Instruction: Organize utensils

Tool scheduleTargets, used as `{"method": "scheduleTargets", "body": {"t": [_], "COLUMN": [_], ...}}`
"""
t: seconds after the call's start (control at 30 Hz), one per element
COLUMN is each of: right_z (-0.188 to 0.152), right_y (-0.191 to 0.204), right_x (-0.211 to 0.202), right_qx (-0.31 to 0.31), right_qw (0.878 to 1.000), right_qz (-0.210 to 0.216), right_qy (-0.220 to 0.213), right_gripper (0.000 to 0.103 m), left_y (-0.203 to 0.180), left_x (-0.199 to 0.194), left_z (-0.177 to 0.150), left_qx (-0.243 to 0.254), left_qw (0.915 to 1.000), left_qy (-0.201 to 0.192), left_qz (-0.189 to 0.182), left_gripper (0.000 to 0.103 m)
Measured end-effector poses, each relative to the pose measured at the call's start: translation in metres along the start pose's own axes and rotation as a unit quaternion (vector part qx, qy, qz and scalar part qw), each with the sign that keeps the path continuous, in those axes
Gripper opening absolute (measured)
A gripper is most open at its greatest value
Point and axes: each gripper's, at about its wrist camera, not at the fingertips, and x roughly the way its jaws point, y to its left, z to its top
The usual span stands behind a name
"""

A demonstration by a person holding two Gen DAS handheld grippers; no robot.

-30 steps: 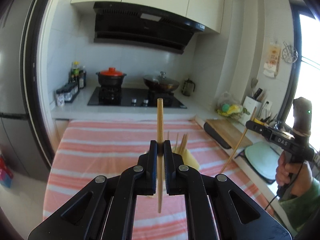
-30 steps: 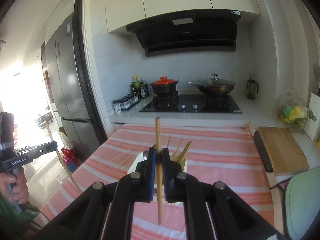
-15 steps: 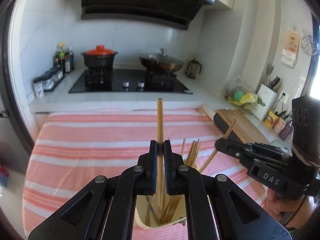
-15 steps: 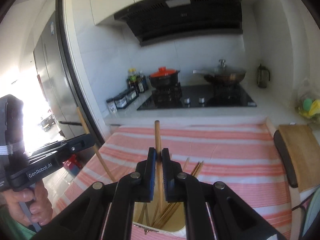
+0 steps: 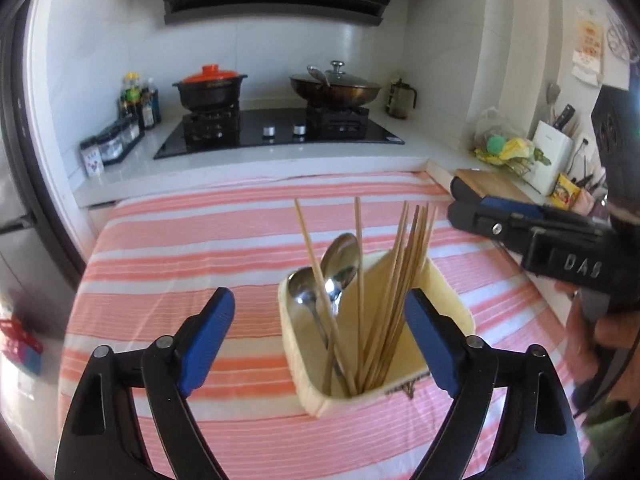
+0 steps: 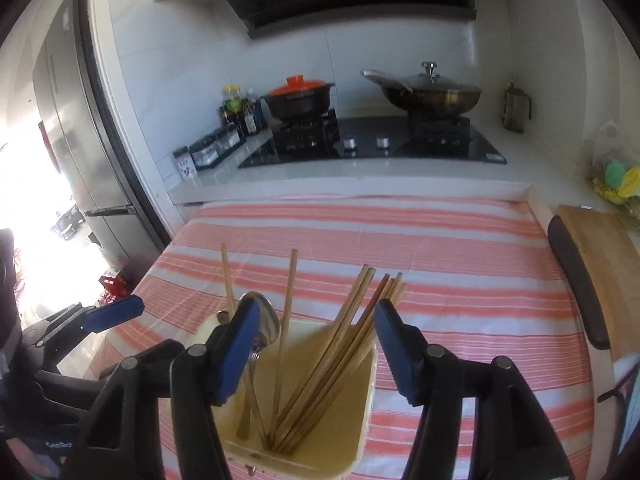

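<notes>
Cloth (image 5: 200,248), striped, fills mid frame w/ holder (image 5: 448,296) at lower centre. Chopsticks (image 5: 404,264) & spoons (image 5: 340,264) stand inside. Left gripper (image 5: 320,312) & right gripper (image 6: 316,328) jaws opening, apart, nothing clamped, straddling holder.

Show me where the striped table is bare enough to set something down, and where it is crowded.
Bare: the striped cloth between the holder and the stove counter, and the stretch toward the fridge side. In the right wrist view, cloth is also free between holder and cutting board. Crowded: the holder itself, packed with chopsticks and spoons, with both opening grippers, left gripper and right gripper, close by.
</notes>
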Motion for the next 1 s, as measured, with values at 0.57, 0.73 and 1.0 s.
{"method": "scheduleTargets", "body": {"t": [0.57,0.73,1.0], "right_z": [-0.21,-0.209,-0.206], "right_y": [0.064,0.08,0.093], "right_x": [-0.187,-0.218,-0.24], "right_qx": [-0.037,-0.027,-0.034], "right_qw": [0.991,0.992,0.989], "right_qz": [-0.103,-0.073,-0.098], "right_qy": [-0.078,-0.099,-0.102], "right_gripper": [0.102,0.102,0.102], "left_y": [-0.054,-0.065,-0.07], "left_x": [-0.162,-0.185,-0.207], "left_z": [-0.158,-0.164,-0.164], "left_qx": [-0.028,-0.014,-0.021], "left_qw": [0.9915,0.9898,0.9885], "left_qy": [-0.011,-0.025,-0.039], "left_qz": [0.126,0.139,0.145], "left_gripper": [0.103,0.103,0.103]}}
